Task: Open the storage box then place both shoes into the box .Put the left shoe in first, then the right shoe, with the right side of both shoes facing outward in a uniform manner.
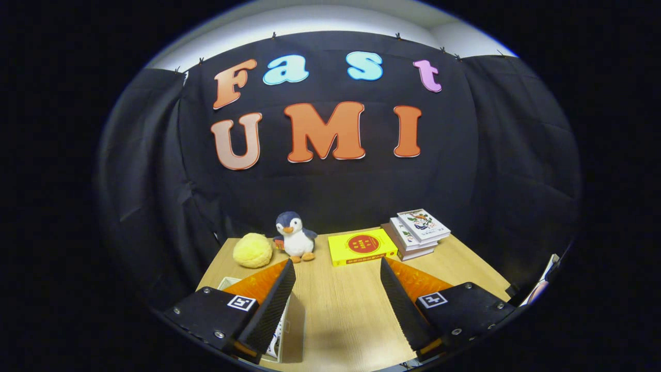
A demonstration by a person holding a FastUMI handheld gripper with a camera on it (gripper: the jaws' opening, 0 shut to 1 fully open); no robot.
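Note:
My gripper [338,271] stands open above a wooden table [341,310], with nothing between its fingers. A pale box [289,330] sits low on the table, mostly hidden behind the left finger [268,310]; only its rim and one side wall show. I cannot tell whether it is open. Bare tabletop lies between the fingers and just ahead of them.
Along the table's far edge stand a yellow fluffy ball [252,250], a plush penguin [294,236], a yellow box with a red disc [362,246] and a stack of books [417,232]. The black cloth wall rises behind them.

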